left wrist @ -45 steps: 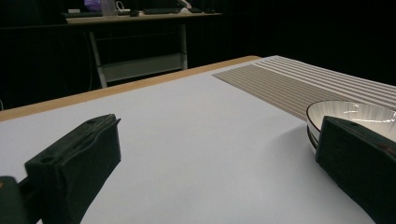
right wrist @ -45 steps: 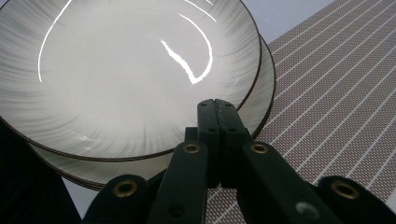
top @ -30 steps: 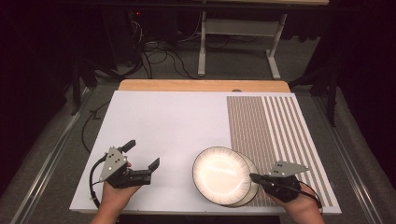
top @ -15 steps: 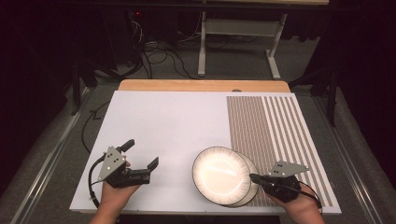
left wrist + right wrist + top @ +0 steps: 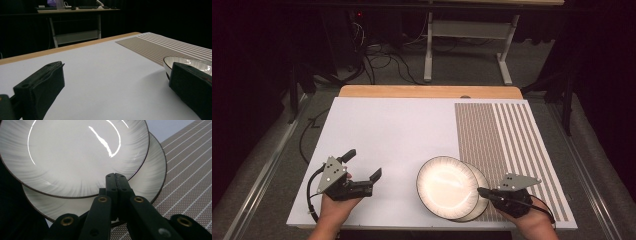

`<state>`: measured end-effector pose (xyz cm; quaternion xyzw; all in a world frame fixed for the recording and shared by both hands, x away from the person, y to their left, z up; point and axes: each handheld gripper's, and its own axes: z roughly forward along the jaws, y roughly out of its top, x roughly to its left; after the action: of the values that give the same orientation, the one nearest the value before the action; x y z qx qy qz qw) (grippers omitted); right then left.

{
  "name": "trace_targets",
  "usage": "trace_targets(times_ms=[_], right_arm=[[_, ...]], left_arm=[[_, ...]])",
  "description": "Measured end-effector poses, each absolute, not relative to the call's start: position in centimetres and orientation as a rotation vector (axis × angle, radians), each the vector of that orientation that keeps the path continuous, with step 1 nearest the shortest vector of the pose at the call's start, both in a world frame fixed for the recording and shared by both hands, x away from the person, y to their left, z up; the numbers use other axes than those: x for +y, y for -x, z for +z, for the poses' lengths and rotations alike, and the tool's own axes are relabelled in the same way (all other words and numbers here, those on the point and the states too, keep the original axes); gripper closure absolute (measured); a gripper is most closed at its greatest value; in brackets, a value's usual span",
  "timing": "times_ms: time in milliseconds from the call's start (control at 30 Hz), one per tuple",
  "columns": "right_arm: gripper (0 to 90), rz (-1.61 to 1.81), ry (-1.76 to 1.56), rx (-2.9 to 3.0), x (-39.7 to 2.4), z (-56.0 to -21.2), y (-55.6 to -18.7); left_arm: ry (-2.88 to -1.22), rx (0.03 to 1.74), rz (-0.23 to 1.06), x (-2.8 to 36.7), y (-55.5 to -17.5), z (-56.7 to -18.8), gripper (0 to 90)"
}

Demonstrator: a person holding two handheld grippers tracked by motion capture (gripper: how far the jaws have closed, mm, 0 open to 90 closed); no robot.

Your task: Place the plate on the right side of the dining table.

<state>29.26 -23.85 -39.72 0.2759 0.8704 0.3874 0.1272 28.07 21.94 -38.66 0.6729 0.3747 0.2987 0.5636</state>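
From above I saw my left gripper (image 5: 363, 166) resting on the white table (image 5: 402, 130) with its jaws spread wide. My right gripper (image 5: 483, 192) lay low with its tips at the edge of two overlapping plates (image 5: 447, 186), beside the striped mat (image 5: 507, 145).

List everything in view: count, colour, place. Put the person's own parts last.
Plates: two, white with dark rims, stacked off-centre at the table's near right, partly on the mat.
Striped mat: one, brown and white, right side of the table.
Table: one, white top with wooden far edge.
Desk: one, wooden top on white legs, beyond the table.
Cables: several, black, floor beyond the table.
Left gripper: black, open, near left.
Right gripper: black, shut, at the plates' rims.
Hands: two, at the near edge.
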Motion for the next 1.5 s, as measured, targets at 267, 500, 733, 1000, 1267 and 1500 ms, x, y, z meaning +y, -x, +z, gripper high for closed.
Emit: trace_targets(times_ms=[267, 500, 733, 1000, 1267, 1500], right_arm=[[90.0, 1.115, -0.764, 2.553, -22.7, -40.0, -29.2], [90.0, 1.113, -0.754, 2.558, -22.0, -40.1, -29.4], [90.0, 1.106, -0.749, 2.56, -21.6, -40.1, -29.5], [90.0, 1.104, -0.738, 2.553, -21.5, -40.2, -29.5], [90.0, 1.095, -0.74, 2.555, -21.5, -40.2, -29.5], [90.0, 1.095, -0.73, 2.554, -21.5, -40.2, -29.5]], left_arm=[[-1.578, 0.876, 0.703, 22.0, -27.9, -38.5, 0.6], [-1.583, 0.854, 0.685, 21.5, -27.8, -38.2, 0.5], [-1.606, 0.84, 0.634, 20.0, -27.7, -37.9, 0.1], [-1.689, 0.833, 0.508, 16.4, -28.0, -37.7, 0.1], [-1.82, 0.87, 0.334, 12.7, -29.1, -38.9, 1.3], [-1.895, 0.911, 0.179, 11.1, -29.7, -39.8, 5.1]])
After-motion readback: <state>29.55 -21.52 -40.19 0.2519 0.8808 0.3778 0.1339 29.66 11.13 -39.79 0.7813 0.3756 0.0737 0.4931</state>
